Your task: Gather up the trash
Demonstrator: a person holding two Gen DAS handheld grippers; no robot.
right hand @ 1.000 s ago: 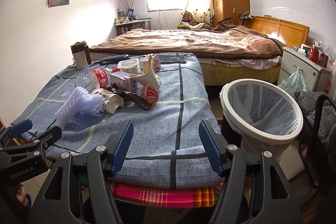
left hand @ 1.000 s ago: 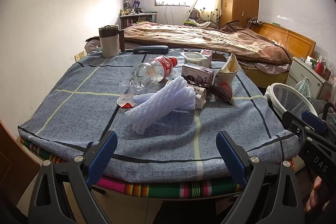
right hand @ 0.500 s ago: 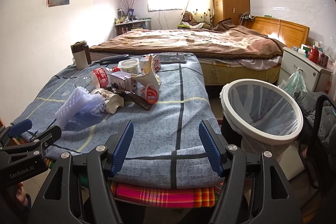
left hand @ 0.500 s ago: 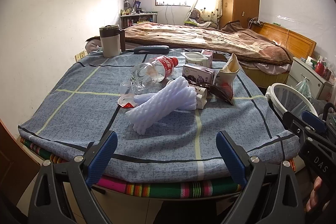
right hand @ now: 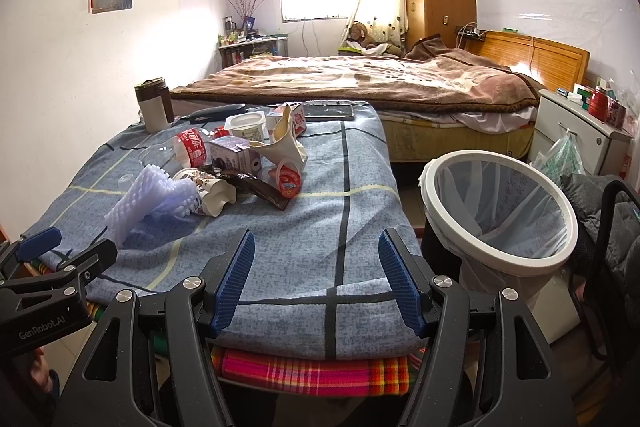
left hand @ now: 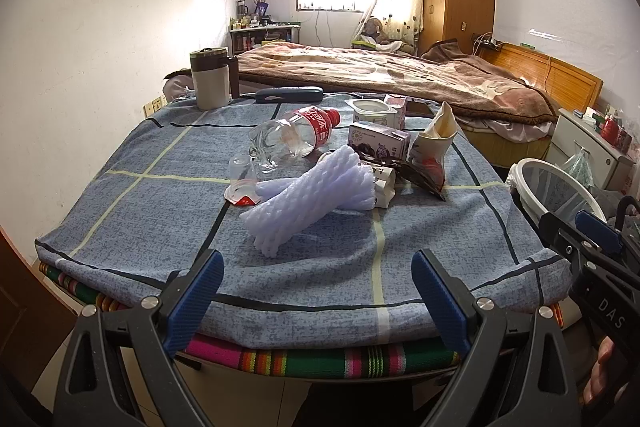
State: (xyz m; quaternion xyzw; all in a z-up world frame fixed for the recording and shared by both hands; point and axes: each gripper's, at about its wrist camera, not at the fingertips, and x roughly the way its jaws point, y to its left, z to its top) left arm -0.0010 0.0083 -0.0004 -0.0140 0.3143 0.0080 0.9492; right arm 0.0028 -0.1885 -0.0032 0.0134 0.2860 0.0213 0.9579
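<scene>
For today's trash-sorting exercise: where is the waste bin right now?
The waste bin stands on the floor off the table's right edge, between the table and the white nightstand; the left wrist view shows it at far right.

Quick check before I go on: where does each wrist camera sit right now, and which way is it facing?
Left wrist: at the table's near edge, facing the foam net and bottle; shows the open left gripper, right gripper at right.
Right wrist: further right, facing the table corner and bin; shows the open right gripper, left gripper at left.
Shared: trash pile, bin, bed.
</scene>
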